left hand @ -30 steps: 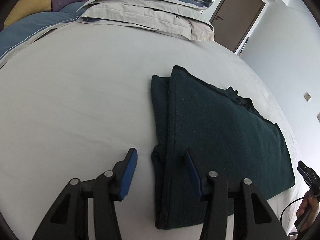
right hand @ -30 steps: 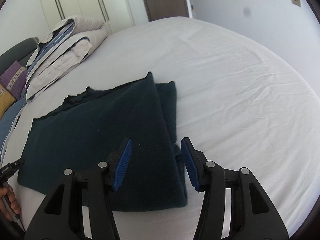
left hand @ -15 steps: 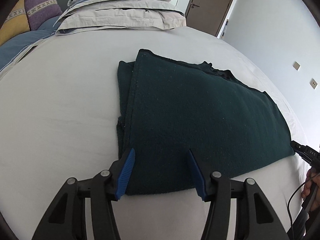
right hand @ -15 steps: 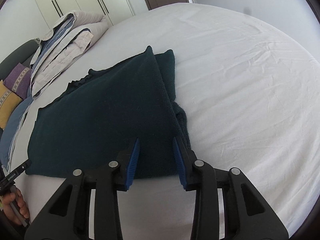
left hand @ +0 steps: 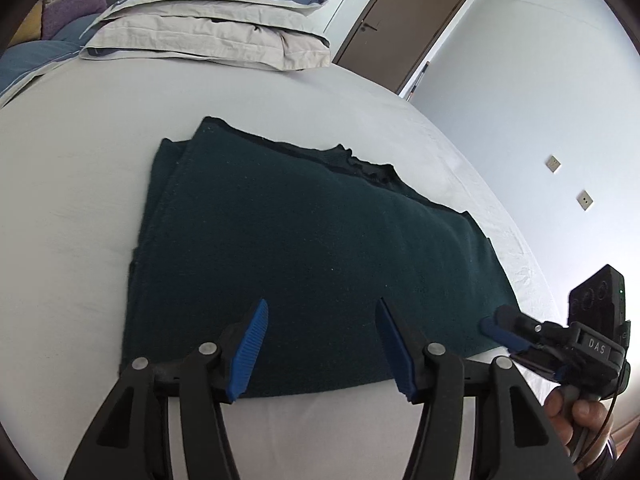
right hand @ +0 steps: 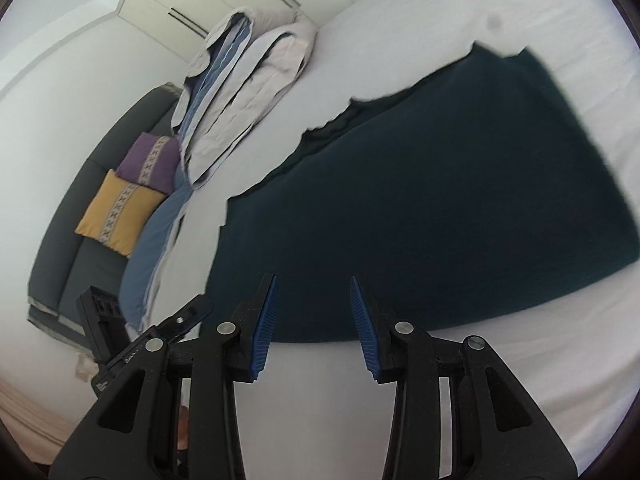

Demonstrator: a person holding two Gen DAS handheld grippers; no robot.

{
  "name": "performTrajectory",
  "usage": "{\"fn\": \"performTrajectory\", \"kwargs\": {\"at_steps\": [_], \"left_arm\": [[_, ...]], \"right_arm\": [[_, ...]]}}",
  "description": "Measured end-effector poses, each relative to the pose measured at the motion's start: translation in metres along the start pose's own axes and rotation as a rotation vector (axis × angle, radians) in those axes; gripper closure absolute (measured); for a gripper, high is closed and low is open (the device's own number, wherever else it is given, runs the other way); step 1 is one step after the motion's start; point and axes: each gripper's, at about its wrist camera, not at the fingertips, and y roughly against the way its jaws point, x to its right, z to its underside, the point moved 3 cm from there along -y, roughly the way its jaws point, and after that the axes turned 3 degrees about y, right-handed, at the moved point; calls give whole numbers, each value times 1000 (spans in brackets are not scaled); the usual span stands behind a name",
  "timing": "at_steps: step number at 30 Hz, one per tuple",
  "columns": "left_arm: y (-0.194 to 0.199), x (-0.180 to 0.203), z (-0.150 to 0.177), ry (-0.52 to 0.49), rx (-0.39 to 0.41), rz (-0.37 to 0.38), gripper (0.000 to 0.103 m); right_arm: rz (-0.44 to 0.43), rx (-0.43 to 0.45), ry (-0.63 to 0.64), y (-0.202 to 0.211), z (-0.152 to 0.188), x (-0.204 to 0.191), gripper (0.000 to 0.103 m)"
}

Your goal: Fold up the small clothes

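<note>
Left gripper [left hand: 320, 340] hovers released over the near edge of the dark green cloth [left hand: 312, 248], which lies folded flat on the bed [left hand: 72, 200]. Right gripper [right hand: 312, 324], also unclenched, sits at the cloth's near right corner, probably lining up another fold.
</note>
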Motion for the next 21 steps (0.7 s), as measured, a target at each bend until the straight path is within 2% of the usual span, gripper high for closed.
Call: {"fn": "performTrajectory", "kwargs": {"at_steps": [3,6,9,15,18,19,20,21], "left_arm": [[-24,-9,8,35,-75,7,44],[-23,-19,14,24,-62,15,52],[-12,-33,15,46,-50,26,55],[17,-75,22,152,2,66,57],[35,-89,25,204,22,73,57],[44,-91,25,218,37,81,55],[53,-95,23,231,58,88,43],[61,-98,23,240,83,79,36]], "right_arm": [[-19,-103,-61,-47,17,5,67],[-51,-64,-108,-46,20,19,71],[-10,26,-140,-16,12,46,71],[85,272,-291,88,1,131,71],[145,360,-321,128,4,141,68],[153,382,-313,138,6,139,68],[159,395,-299,144,9,134,61],[170,398,-281,146,11,128,60]]}}
